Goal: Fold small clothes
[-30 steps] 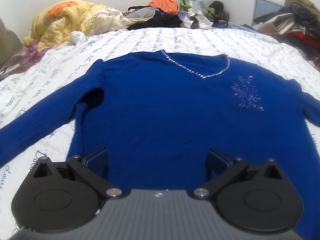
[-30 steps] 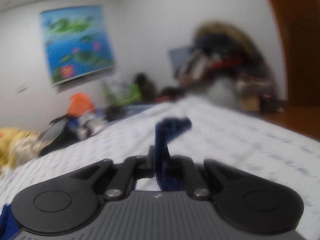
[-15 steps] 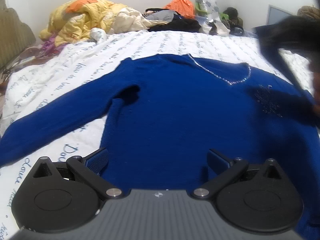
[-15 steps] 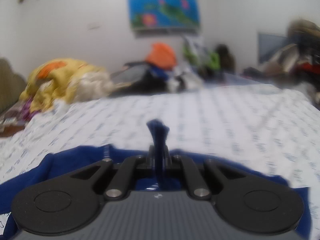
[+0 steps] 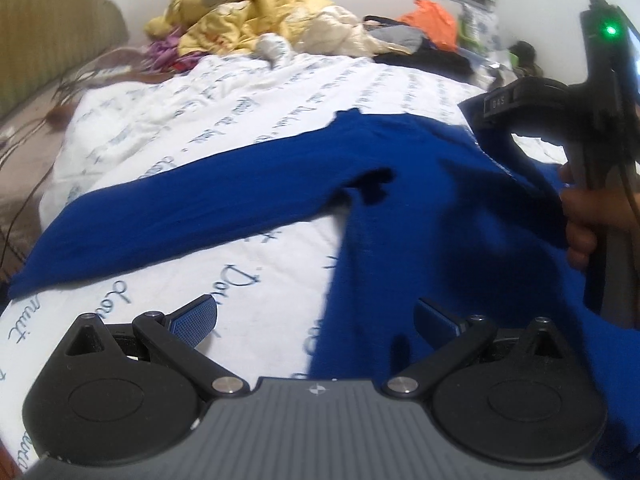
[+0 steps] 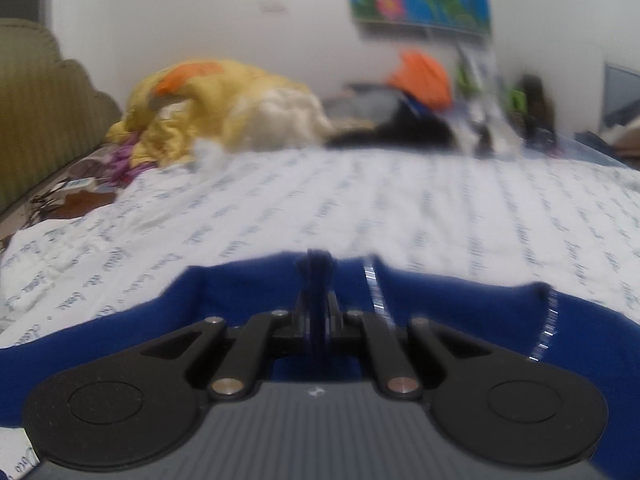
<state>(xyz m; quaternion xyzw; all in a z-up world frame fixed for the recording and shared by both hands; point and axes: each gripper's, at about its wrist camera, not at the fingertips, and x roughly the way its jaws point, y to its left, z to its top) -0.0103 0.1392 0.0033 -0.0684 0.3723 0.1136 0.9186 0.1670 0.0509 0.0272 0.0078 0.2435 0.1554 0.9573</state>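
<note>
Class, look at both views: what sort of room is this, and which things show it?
Most likely a bedroom: a bed sheet with a blue sweater spread on it, a headboard, and a rumpled yellow quilt.

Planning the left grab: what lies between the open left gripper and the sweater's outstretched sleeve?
Bare printed bedsheet only, between the left gripper and the sleeve, seen in the left wrist view.

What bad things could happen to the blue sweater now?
1. The right gripper pinches only a thin bit of the blue sweater; that bit might slip out mid-fold.
2. The left gripper is open and holds nothing, so the body may drag across the bedsheet and fold crooked.
3. The sparkly neckline trim lies right beside the right jaws and could snag.
</note>
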